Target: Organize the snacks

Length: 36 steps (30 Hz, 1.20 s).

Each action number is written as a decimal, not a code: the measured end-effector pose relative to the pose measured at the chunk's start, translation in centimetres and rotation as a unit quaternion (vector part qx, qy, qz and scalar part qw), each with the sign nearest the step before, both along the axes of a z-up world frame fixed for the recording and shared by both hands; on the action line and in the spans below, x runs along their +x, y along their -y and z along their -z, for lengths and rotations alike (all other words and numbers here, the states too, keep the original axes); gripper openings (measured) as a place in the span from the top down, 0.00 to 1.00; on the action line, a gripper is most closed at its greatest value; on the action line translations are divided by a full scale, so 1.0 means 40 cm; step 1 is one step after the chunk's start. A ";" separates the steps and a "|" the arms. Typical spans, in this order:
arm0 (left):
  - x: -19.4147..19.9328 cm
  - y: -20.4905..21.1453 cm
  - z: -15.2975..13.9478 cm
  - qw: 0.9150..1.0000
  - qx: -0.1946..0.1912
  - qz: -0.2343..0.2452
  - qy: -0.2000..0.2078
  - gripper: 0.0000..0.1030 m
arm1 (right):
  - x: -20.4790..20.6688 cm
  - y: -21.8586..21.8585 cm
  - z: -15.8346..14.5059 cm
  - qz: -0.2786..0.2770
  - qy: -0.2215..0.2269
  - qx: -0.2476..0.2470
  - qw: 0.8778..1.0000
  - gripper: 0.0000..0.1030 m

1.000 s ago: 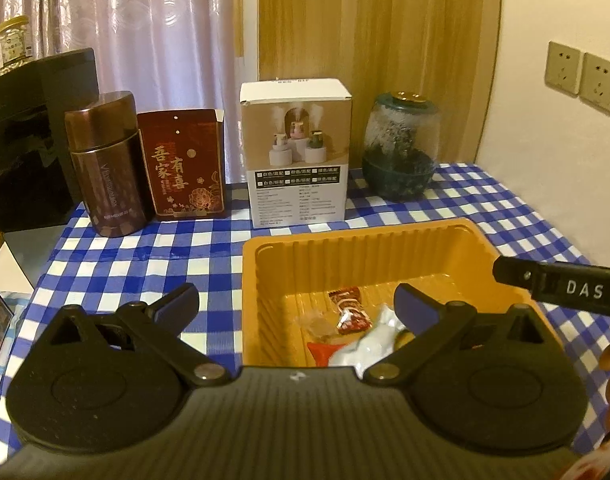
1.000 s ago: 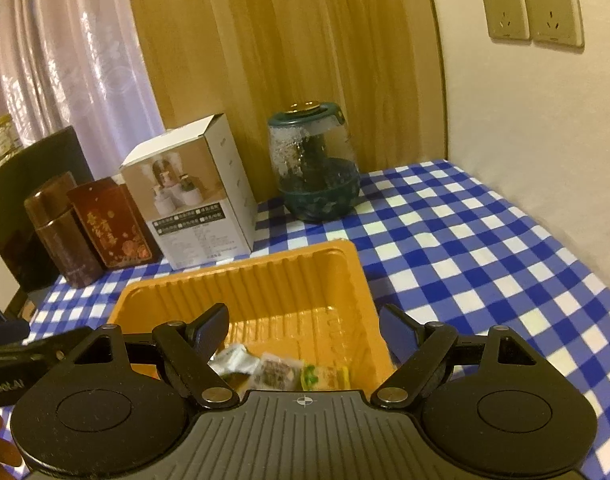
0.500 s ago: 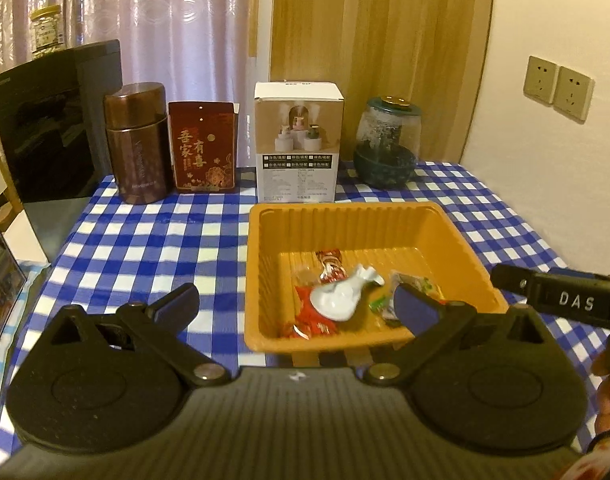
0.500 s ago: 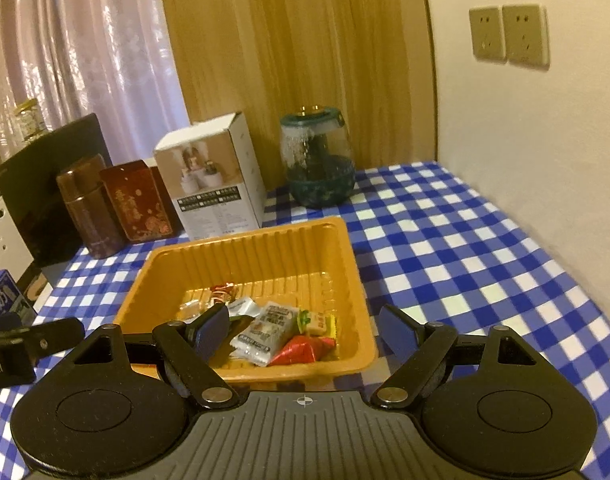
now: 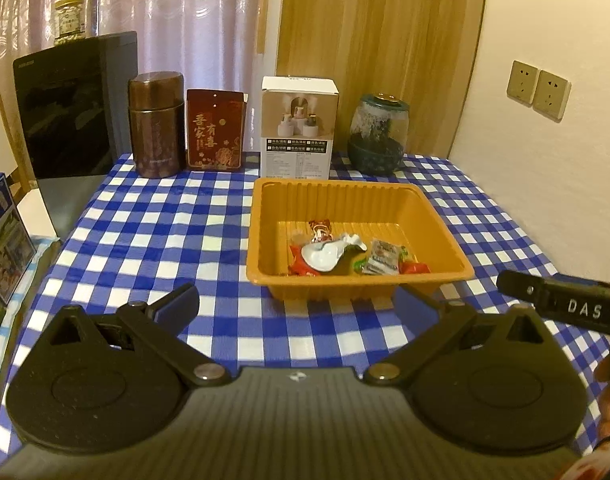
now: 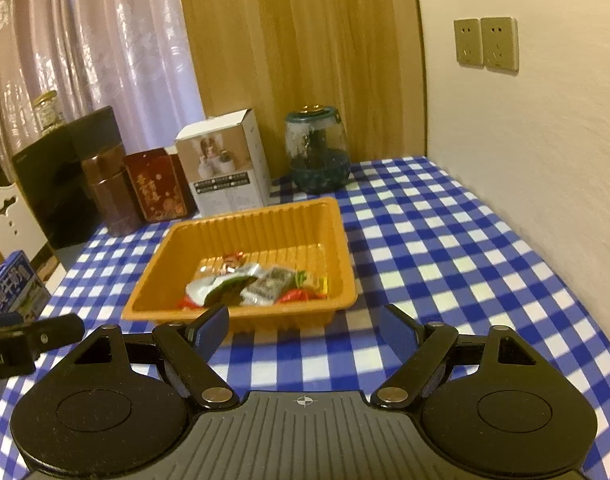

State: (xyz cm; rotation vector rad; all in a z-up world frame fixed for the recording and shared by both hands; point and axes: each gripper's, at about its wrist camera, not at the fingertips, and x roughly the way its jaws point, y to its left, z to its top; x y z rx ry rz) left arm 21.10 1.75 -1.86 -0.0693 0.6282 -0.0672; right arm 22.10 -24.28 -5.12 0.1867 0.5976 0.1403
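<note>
An orange plastic tray (image 5: 357, 196) (image 6: 265, 220) sits on the blue-and-white checked tablecloth. Several wrapped snacks (image 5: 345, 254) (image 6: 257, 282) lie in its near half: white, red, green and grey packets. My left gripper (image 5: 299, 304) hovers over the cloth in front of the tray, jaws wide apart and empty. My right gripper (image 6: 305, 326) is likewise open and empty, just short of the tray's near rim. Each gripper's body shows at the edge of the other's view.
Along the back stand a brown tin (image 5: 157, 124), a red box (image 5: 214, 136), a white carton (image 5: 299, 126) and a dark glass jar (image 5: 379, 136). A black appliance (image 5: 71, 100) and a blue milk carton (image 5: 1, 236) sit left. A wall (image 6: 525, 140) bounds the right.
Both grippers have drawn back from over the tray toward the near table edge and risen slightly. The whole tray and its snacks now lie ahead of the fingertips.
</note>
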 end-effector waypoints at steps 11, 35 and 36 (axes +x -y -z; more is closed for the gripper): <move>-0.138 -0.012 -0.055 1.000 -0.004 -0.010 0.009 0.00 | -0.125 -0.034 -0.031 -0.013 -0.017 -0.016 1.000 0.20; -0.389 0.033 -0.150 1.000 0.011 -0.019 0.019 0.00 | -0.360 -0.023 -0.140 -0.022 -0.011 -0.021 0.999 0.20; -0.397 0.035 -0.154 1.000 0.012 -0.019 0.020 0.00 | -0.369 -0.022 -0.143 -0.023 -0.010 -0.020 0.999 0.20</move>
